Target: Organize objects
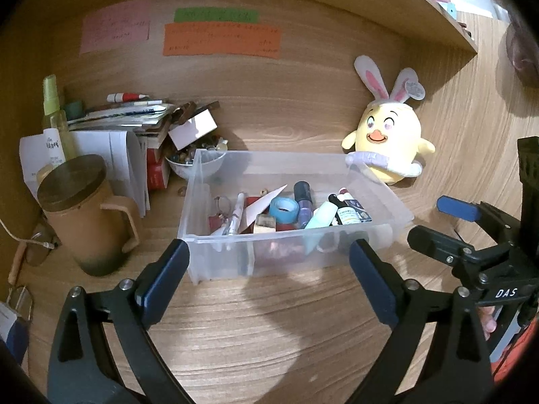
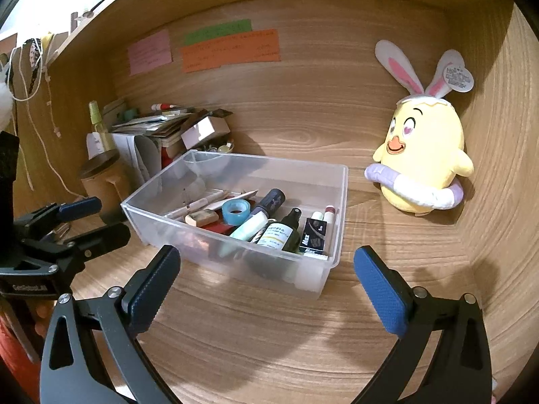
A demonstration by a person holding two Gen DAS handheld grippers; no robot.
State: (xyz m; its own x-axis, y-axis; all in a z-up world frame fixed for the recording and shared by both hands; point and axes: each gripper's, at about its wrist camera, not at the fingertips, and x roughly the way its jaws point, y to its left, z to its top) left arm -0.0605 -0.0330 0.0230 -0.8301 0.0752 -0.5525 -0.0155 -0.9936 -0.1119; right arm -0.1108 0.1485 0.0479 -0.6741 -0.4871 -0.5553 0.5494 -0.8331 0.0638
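Observation:
A clear plastic bin [image 1: 377,181] stands on the wooden desk and shows in the right wrist view too [image 2: 342,202]. It holds several small items: a blue tape roll [image 1: 284,209] [image 2: 237,211], a purple bottle [image 1: 305,202], a dark green spray bottle [image 2: 283,232], a black box [image 2: 315,237], a pen [image 1: 236,212]. My left gripper [image 1: 269,269] is open and empty in front of the bin. My right gripper [image 2: 266,276] is open and empty, in front of the bin's right half; it also shows at the right of the left wrist view [image 1: 441,222].
A yellow plush chick with bunny ears [image 1: 387,141] [image 2: 424,161] sits right of the bin. A brown lidded mug [image 1: 87,215], a spray bottle [image 1: 54,111], stacked papers [image 1: 128,114] and a bowl of small things [image 1: 193,161] crowd the left. Sticky notes [image 1: 220,38] hang on the back wall.

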